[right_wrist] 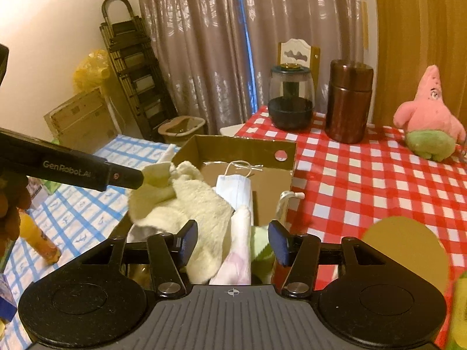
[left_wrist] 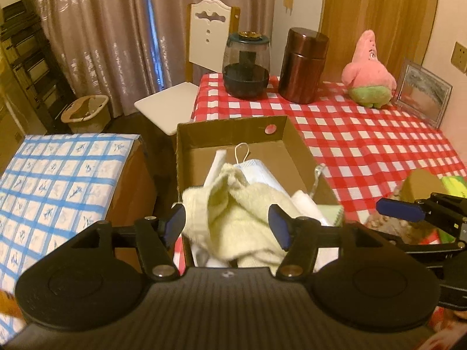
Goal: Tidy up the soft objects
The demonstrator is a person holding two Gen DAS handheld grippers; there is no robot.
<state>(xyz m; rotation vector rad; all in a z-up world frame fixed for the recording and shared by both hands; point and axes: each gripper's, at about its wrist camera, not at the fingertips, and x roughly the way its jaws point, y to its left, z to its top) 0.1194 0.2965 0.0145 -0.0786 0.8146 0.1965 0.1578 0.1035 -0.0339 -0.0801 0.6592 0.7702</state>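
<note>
Under both spread claws (left_wrist: 227, 223) (right_wrist: 232, 240), a cream towel (left_wrist: 233, 218) half-hides the box (left_wrist: 233, 129).

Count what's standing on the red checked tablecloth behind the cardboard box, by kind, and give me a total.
Glass jar with dark base: 1
Brown metal canister: 1
Pink starfish plush toy: 1
Picture frame, leaning at the wall: 1
Total: 4
</note>
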